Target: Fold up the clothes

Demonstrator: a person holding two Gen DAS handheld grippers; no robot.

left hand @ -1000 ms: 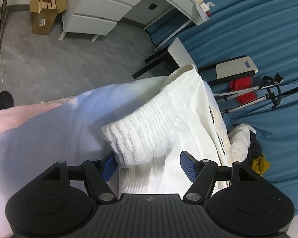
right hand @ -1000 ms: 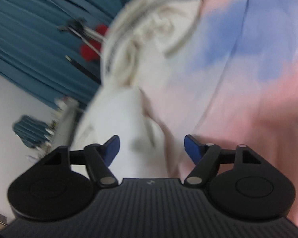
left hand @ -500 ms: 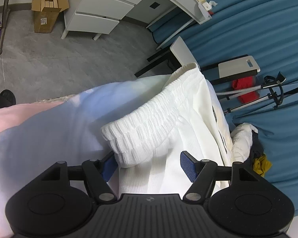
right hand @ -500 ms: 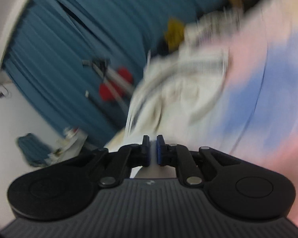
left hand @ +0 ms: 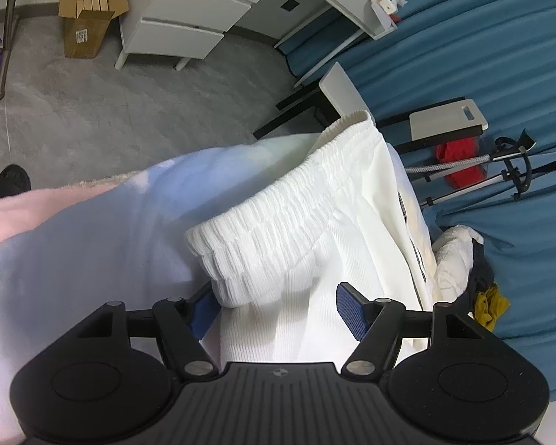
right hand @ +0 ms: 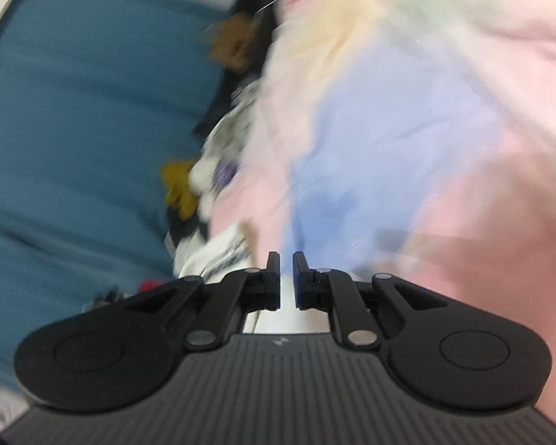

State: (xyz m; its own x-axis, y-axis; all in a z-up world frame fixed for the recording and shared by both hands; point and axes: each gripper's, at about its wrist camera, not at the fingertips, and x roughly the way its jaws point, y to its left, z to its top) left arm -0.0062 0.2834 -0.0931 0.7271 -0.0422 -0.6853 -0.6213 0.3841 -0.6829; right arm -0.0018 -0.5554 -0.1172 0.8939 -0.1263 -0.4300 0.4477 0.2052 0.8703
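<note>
White shorts (left hand: 315, 230) with a ribbed elastic waistband lie on a pastel pink and blue sheet (left hand: 85, 244). My left gripper (left hand: 278, 307) is open, its blue pads on either side of the near waistband corner, which bulges between them. My right gripper (right hand: 286, 282) is shut on a strip of white cloth (right hand: 287, 315) that shows between and below its fingers. The right wrist view is blurred by motion and looks across the pastel sheet (right hand: 389, 129).
A pile of white, dark and yellow clothes (left hand: 467, 278) lies at the sheet's far edge by the blue curtain (left hand: 500, 55). A white drawer unit (left hand: 189, 26), a cardboard box (left hand: 89, 18) and metal stands (left hand: 500, 170) stand on the grey floor beyond.
My right gripper closed on the white cloth and swung fast, so its view swept from the shorts to the sheet and curtain. My left gripper stayed open around the waistband.
</note>
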